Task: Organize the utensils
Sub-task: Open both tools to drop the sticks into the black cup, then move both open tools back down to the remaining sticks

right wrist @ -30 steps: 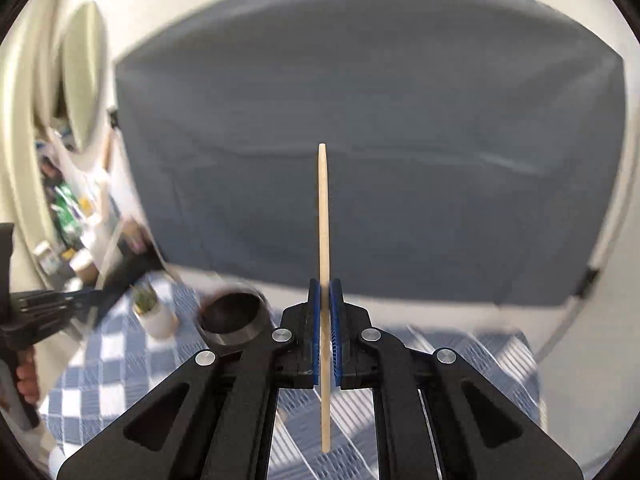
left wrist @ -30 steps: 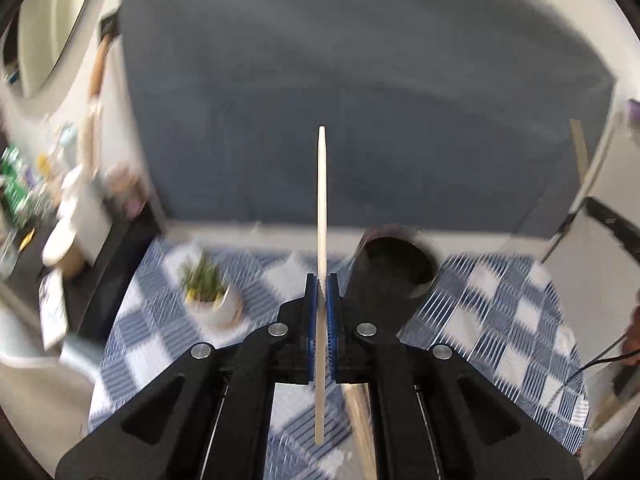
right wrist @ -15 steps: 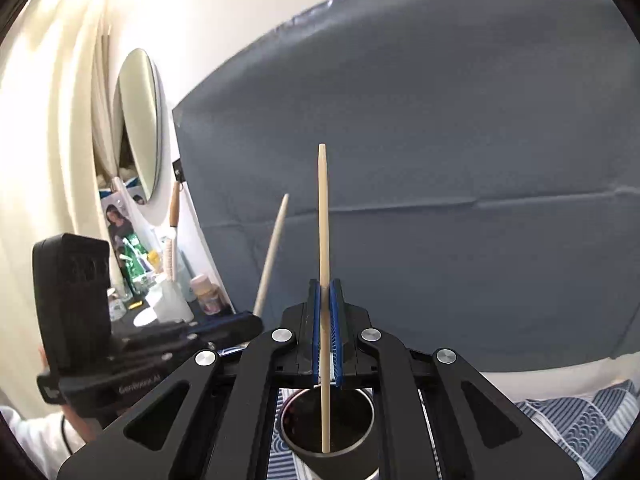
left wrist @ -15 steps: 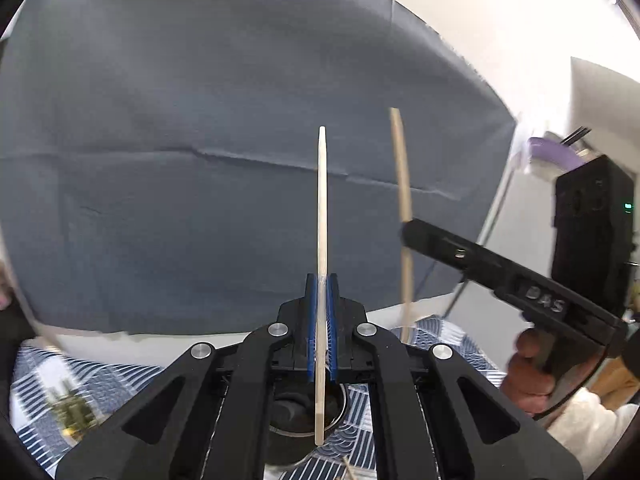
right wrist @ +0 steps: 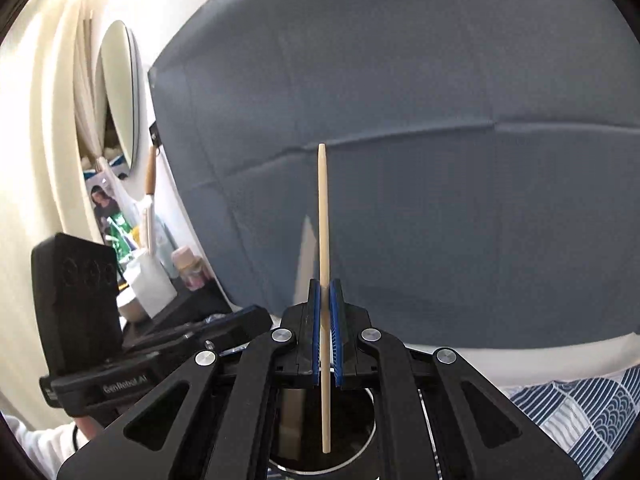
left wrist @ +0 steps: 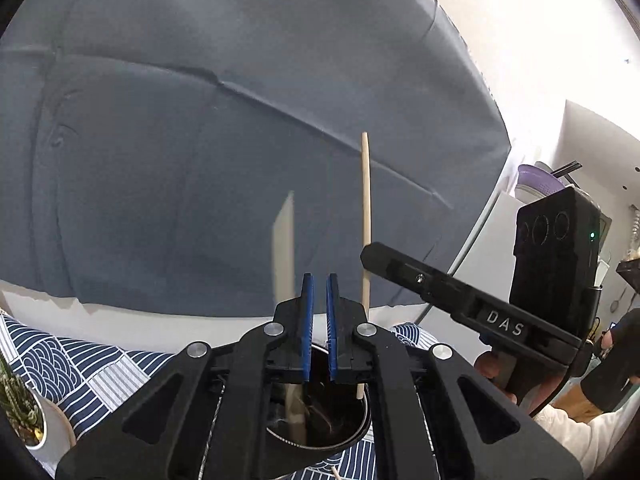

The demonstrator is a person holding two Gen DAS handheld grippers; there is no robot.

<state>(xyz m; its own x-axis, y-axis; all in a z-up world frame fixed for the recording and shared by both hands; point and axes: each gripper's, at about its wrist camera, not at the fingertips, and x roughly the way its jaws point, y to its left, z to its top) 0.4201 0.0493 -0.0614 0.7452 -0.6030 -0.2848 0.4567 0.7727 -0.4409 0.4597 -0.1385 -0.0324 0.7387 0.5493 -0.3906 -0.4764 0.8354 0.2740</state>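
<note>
My left gripper (left wrist: 319, 280) hangs right over the dark round utensil cup (left wrist: 348, 432); its blue pads stand slightly apart with nothing between them. A blurred pale chopstick (left wrist: 285, 248) beside the left pad drops into the cup. My right gripper (right wrist: 327, 286) is shut on a second wooden chopstick (right wrist: 323, 216), held upright with its lower end inside the cup (right wrist: 360, 436). That chopstick (left wrist: 365, 216) and the right gripper body (left wrist: 460, 300) show in the left wrist view. The blurred chopstick (right wrist: 302, 256) also shows in the right wrist view.
A blue and white patterned cloth (left wrist: 72, 368) covers the table. A small potted plant (left wrist: 20, 412) stands at the left. A grey backdrop (left wrist: 200, 160) hangs behind. A shelf with bottles and a white jug (right wrist: 148, 276) is at the far left.
Both grippers swung in over the cup. My left gripper has opened a little and its chopstick has slipped out, falling into the cup. The right gripper still holds its chopstick.
</note>
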